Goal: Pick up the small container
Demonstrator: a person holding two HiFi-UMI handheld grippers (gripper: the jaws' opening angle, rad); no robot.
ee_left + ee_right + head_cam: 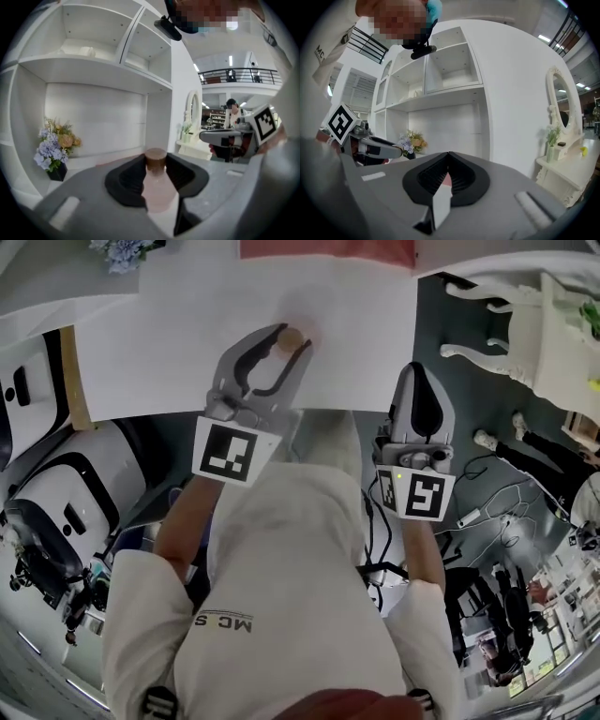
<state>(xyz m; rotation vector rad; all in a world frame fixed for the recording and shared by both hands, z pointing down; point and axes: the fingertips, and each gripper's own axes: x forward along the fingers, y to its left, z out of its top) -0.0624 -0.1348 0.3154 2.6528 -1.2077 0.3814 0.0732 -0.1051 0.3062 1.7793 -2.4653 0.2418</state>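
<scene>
Between pads of left hand-held gripper [155, 163], small container [158, 193] sat clamped near brown cap, over white worktop [169, 343]. Grip narrow: raise slowly, hold upright. Right hand-held gripper [447, 155] closed, empty.

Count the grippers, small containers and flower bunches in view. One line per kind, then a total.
Grippers: 2 (left gripper, right gripper)
Small container: 1
Flower bunch: 1
Total: 4
</scene>
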